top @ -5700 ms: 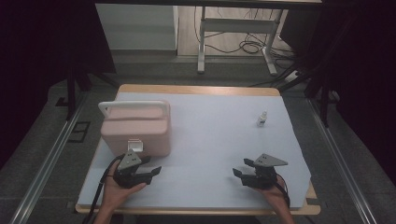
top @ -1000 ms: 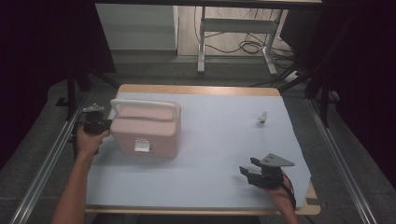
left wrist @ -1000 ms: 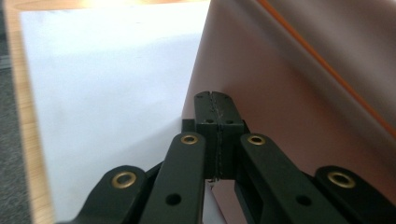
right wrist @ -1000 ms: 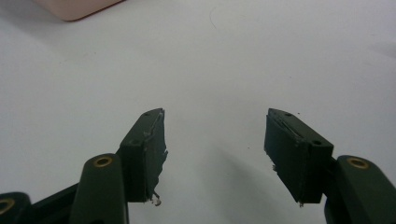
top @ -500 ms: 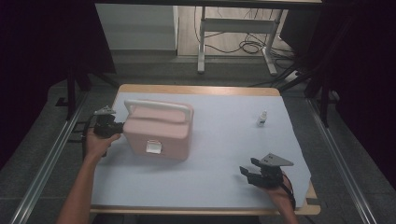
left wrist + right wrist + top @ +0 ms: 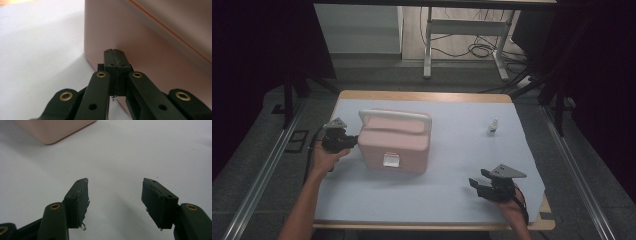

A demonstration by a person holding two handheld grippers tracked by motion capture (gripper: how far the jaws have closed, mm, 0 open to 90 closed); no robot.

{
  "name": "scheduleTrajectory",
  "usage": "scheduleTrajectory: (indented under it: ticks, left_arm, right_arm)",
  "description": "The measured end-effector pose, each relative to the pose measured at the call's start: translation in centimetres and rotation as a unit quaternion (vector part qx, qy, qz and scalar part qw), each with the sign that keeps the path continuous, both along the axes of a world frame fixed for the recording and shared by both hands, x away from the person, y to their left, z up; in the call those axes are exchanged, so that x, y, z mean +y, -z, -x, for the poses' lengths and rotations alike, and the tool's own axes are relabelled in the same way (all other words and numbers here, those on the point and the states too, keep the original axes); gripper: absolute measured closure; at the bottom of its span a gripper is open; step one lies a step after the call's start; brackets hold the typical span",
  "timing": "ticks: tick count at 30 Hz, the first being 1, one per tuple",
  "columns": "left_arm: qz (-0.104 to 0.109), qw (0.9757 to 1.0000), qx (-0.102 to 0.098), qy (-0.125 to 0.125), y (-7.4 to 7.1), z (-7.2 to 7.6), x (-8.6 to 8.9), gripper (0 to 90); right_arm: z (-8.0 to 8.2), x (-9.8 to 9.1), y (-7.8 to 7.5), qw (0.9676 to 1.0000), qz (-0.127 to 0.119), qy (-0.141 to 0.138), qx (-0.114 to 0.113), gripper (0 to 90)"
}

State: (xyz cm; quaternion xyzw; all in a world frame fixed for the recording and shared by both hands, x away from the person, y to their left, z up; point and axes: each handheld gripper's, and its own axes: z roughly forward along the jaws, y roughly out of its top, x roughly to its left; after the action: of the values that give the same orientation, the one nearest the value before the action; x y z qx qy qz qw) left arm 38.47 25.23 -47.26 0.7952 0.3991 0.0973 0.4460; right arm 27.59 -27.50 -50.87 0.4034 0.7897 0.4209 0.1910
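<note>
A pink lidded box (image 6: 394, 142) with a white handle and a white front latch stands on the white table cover, left of centre. My left gripper (image 6: 352, 141) is shut, its tips pressed against the box's left side wall (image 6: 150, 50); nothing is between the jaws (image 6: 115, 53). My right gripper (image 6: 473, 184) rests near the table's front right edge, open and empty (image 6: 113, 192), pointing left toward the box, a corner of which (image 6: 53, 130) lies beyond it.
A small white bottle (image 6: 492, 127) stands at the table's right side. The white cover (image 6: 452, 165) spans the wooden table between box and right gripper. Metal rails run along both sides of the table, with desk legs and cables beyond.
The box has slid to the right across the table, with my left gripper following against its left side. The right gripper has stayed where it was.
</note>
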Motion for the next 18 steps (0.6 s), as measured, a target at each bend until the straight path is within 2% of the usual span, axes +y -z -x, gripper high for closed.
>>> scheduleTrajectory:
  ticks: [7, 18]
  left_arm:
    - [0.007, 0.9997, 0.0, 0.023, 0.2, 0.8, -1.2, 90.0]
    - [0.007, 0.9989, 0.0, 0.046, 0.2, 1.1, -3.7, 90.0]
  right_arm:
    - [0.0, 0.1, 0.0, 1.0, 0.001, 0.0, 0.0, 38.4]
    - [0.0, 0.0, 0.0, 1.0, 0.002, -0.001, 0.0, 38.3]
